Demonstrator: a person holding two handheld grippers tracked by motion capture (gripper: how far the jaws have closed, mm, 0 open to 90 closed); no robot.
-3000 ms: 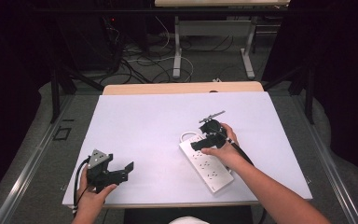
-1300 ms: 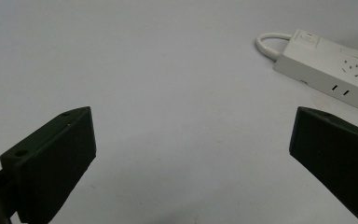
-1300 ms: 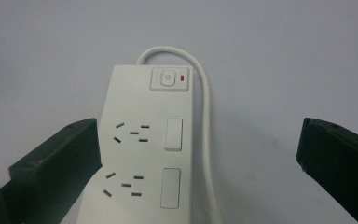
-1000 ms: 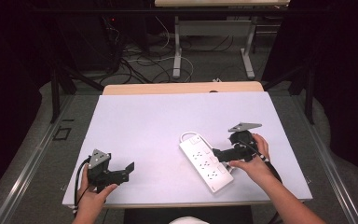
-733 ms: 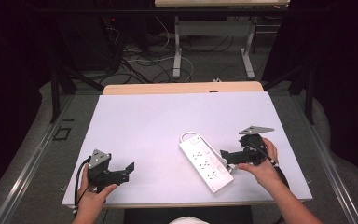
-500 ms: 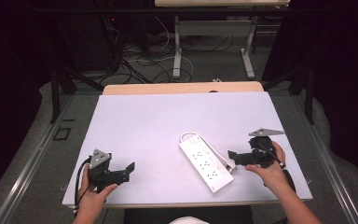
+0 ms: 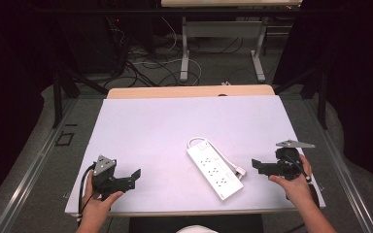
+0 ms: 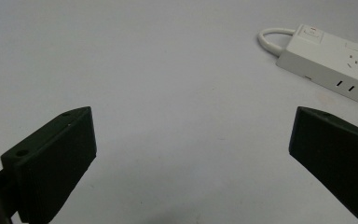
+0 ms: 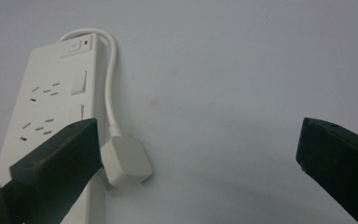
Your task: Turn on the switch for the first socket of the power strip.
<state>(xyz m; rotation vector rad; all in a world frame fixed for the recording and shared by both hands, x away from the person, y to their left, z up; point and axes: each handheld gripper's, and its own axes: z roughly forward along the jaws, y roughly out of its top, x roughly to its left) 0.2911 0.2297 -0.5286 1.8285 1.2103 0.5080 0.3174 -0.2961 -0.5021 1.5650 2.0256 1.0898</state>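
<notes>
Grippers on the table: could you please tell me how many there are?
2: the left gripper sits near the table's front left edge, the right gripper near its front right, beside the power strip.

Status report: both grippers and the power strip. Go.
Left gripper open, empty, at the table's near left. Right gripper open, empty, just right of the power strip. Strip flat on the table, its plug alongside. Nothing in the way.

Loose cables (image 7: 145,63) trail across the floor (image 7: 39,160) past metal desk legs (image 7: 184,53).
</notes>
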